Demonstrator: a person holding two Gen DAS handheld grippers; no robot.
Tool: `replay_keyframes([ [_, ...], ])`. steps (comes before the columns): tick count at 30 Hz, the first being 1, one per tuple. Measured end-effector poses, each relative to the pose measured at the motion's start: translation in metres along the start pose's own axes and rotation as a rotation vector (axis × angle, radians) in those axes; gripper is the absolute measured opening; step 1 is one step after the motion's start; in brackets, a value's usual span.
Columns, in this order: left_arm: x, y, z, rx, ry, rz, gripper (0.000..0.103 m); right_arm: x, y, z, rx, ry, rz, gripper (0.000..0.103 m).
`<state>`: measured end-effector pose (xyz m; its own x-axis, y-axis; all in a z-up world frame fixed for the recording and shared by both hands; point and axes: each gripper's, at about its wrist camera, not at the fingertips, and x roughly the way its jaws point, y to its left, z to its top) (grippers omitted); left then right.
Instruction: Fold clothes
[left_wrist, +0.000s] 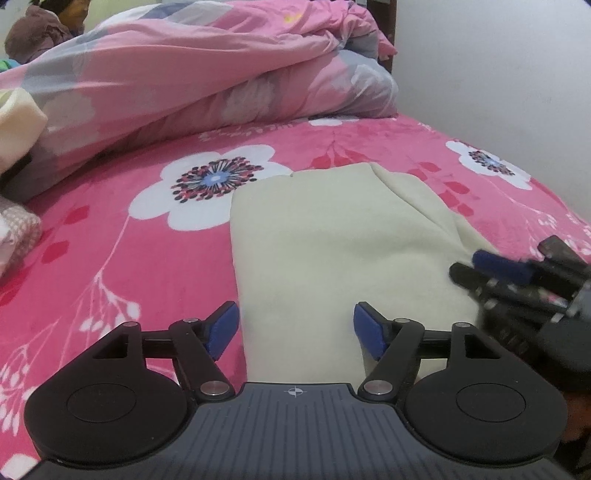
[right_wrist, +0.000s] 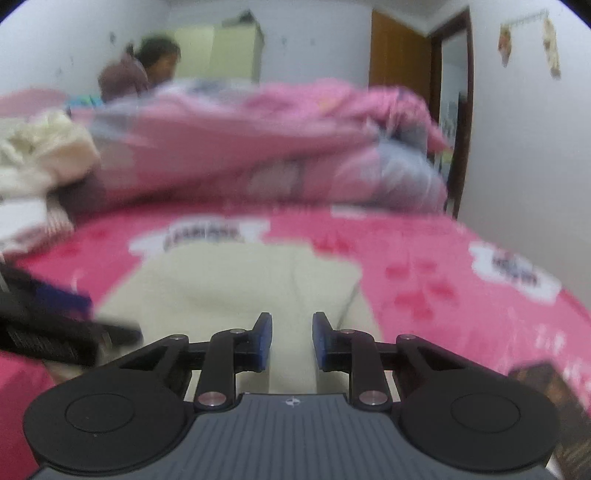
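Observation:
A cream garment (left_wrist: 328, 240) lies folded flat on the pink floral bed sheet (left_wrist: 122, 266). My left gripper (left_wrist: 295, 330) is open and empty, low over the garment's near left edge. My right gripper (right_wrist: 292, 339) is open with a narrow gap, empty, over the garment's (right_wrist: 236, 284) near right part. The right gripper also shows at the right edge of the left wrist view (left_wrist: 524, 284), and the left gripper shows blurred at the left of the right wrist view (right_wrist: 55, 325). The right wrist view is motion-blurred.
A bunched pink floral duvet (left_wrist: 192, 85) lies across the back of the bed. Cream and checked clothes (left_wrist: 18, 155) are piled at the left. A white wall (left_wrist: 498, 74) runs along the right. A person (right_wrist: 147, 66) sits beyond the bed near a door (right_wrist: 402, 51).

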<state>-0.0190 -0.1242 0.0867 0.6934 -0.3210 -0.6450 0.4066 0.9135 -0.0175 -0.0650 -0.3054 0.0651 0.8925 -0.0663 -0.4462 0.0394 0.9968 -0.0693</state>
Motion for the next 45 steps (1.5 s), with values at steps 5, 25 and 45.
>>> replay_keyframes([
  [5, 0.000, -0.002, 0.002, 0.006, 0.009, 0.026, 0.073, 0.004, 0.007, -0.003, -0.041, 0.002, -0.035, 0.025],
  [25, -0.011, 0.002, 0.000, 0.009, -0.003, 0.056, 0.098, -0.006, -0.017, 0.000, 0.104, 0.004, 0.058, 0.031],
  [45, 0.065, 0.092, 0.008, -0.424, 0.280, -0.571, 0.094, 0.075, -0.179, 0.005, 0.808, 0.489, 0.452, 0.074],
])
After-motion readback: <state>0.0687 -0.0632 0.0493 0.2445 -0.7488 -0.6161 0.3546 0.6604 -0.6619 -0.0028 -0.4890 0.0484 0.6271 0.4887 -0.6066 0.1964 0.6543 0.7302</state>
